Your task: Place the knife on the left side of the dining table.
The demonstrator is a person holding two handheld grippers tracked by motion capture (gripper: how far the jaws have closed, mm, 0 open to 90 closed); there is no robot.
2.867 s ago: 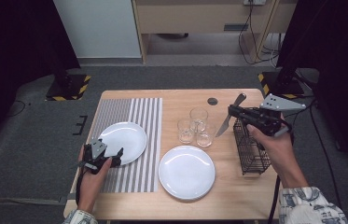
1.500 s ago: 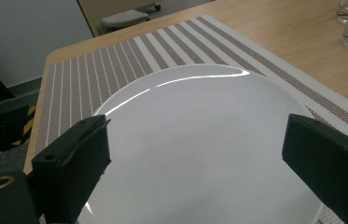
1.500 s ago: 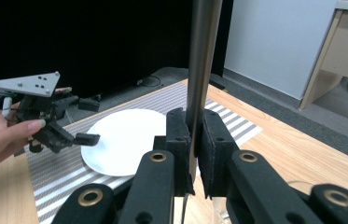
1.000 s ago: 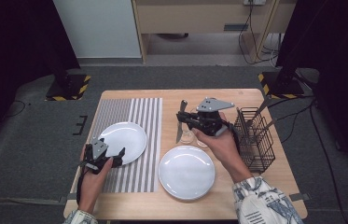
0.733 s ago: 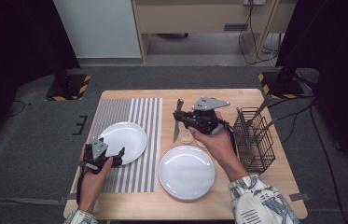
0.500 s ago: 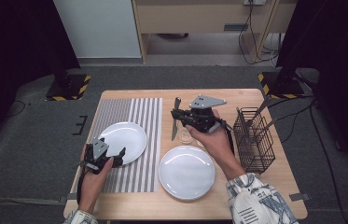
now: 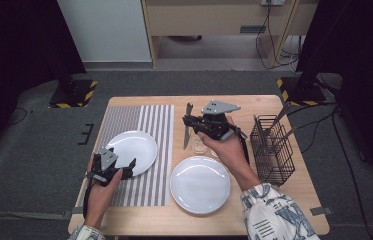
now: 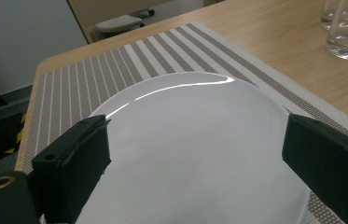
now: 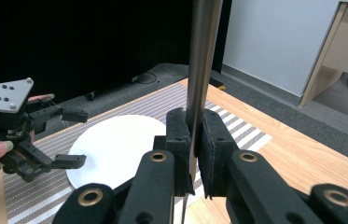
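A steel table knife (image 7: pixel 186 140) hangs upright in my right gripper (image 7: pixel 190 121), which is shut on it above the table's middle, just right of the striped placemat (image 7: pixel 134 117). In the right gripper view the jaws (image 9: pixel 192 140) pinch the knife (image 9: pixel 203 56), whose handle rises out of the top of the picture. My left gripper (image 7: pixel 116 169) stands open at the near edge of a white plate (image 7: pixel 133 149) on the mat. The left gripper view has the open gripper (image 8: pixel 197 140) on either side of this plate (image 8: pixel 185 154), with nothing held.
A second white plate (image 7: pixel 200 184) lies on bare wood at the front centre. Clear glasses (image 7: pixel 201 146) stand under my right hand. A black wire cutlery basket (image 7: pixel 272 150) with utensils stands at the right. The left gripper (image 9: pixel 74 137) faces the right gripper's camera.
My right gripper has carried the knife from the wire basket leftwards to above the glasses, turning it upright. The left gripper has stayed at the plate.
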